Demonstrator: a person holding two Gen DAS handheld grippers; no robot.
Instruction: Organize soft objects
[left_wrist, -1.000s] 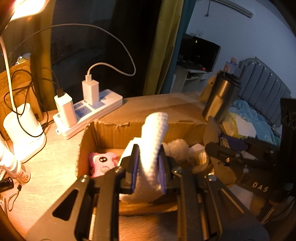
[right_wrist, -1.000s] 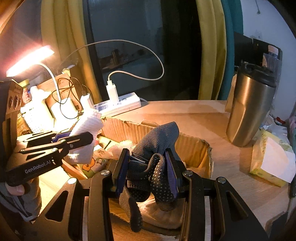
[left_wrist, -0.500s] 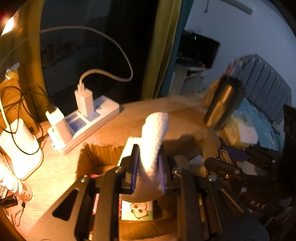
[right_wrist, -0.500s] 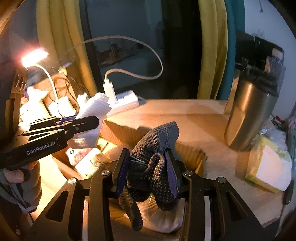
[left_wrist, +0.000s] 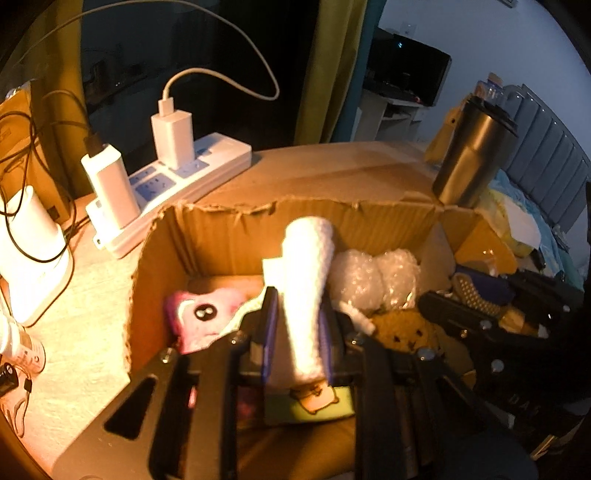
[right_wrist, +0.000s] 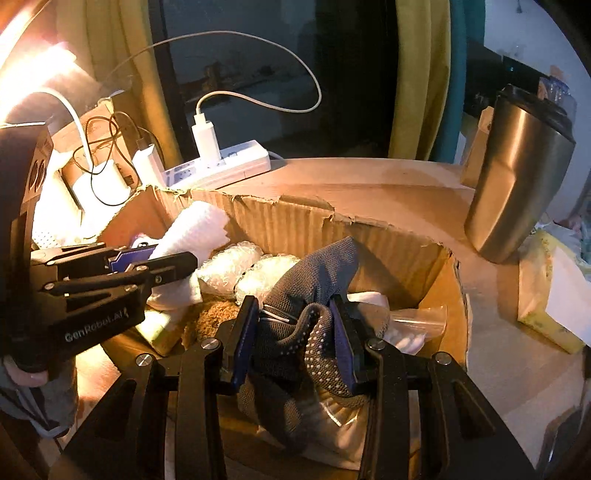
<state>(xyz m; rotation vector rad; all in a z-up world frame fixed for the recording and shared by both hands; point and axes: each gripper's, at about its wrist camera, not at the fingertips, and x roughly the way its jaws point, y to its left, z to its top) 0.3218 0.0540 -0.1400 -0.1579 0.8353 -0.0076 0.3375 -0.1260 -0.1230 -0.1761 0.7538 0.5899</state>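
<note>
Cardboard box (left_wrist: 236, 236) on the table holds bubble wrap (left_wrist: 373, 277), a pink plush (left_wrist: 199, 317) and a brown plush (left_wrist: 402, 332); power strip (left_wrist: 184, 173) and steel tumbler (right_wrist: 517, 184) stand outside it. "GenRobot.AI" reads on the left gripper (right_wrist: 173, 264) body. It pinches a white knit cloth (left_wrist: 306, 291) (rolled, upright) over the box; right gripper (right_wrist: 295, 343) clamps a grey dotted glove (right_wrist: 310, 295)

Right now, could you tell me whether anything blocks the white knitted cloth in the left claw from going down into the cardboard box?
Nothing closes the way: the cardboard box is open-topped and the white knitted cloth hangs over it in the left claw. Below lie a pink plush, bubble wrap and a brown plush, so it would land on them.
</note>
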